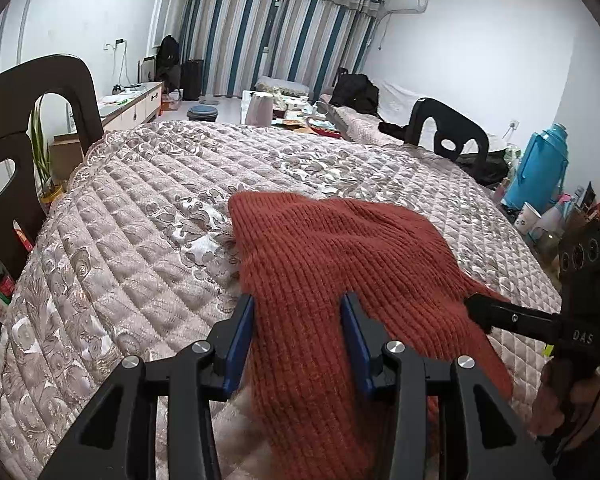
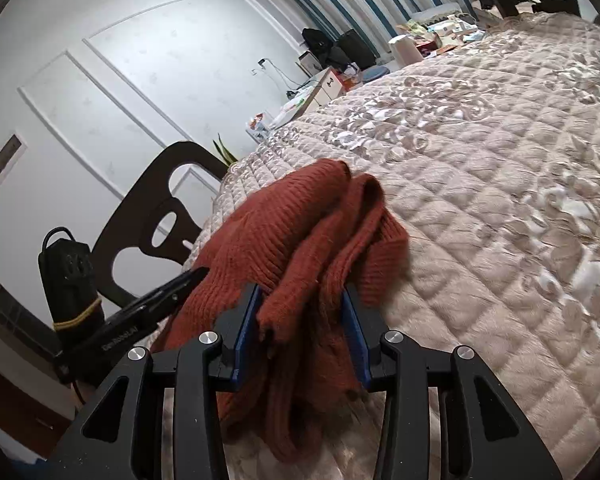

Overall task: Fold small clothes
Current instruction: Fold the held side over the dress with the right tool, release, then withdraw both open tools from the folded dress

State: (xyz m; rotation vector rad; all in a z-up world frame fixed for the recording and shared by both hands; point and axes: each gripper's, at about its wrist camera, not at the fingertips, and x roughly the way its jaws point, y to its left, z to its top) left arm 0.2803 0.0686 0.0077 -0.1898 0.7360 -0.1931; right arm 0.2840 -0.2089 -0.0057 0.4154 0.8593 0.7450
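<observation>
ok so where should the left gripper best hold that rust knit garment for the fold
Grip the near edge of the rust knit garment, coming from the near side of the quilted cover. It lies mostly flat there, and the left gripper already straddles it, probably a clean single layer.

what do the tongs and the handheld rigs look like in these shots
Both tongs, left and right, are matte black plastic with angular arms, triangular cut-outs and round silver bolt heads. Each finger carries a flat blue pad. Seen from the left wrist, the right unit has white "DAS" lettering, a black head with round lenses, a small green light and a thin cable. The hand gripping it wears a dark sleeve.
</observation>
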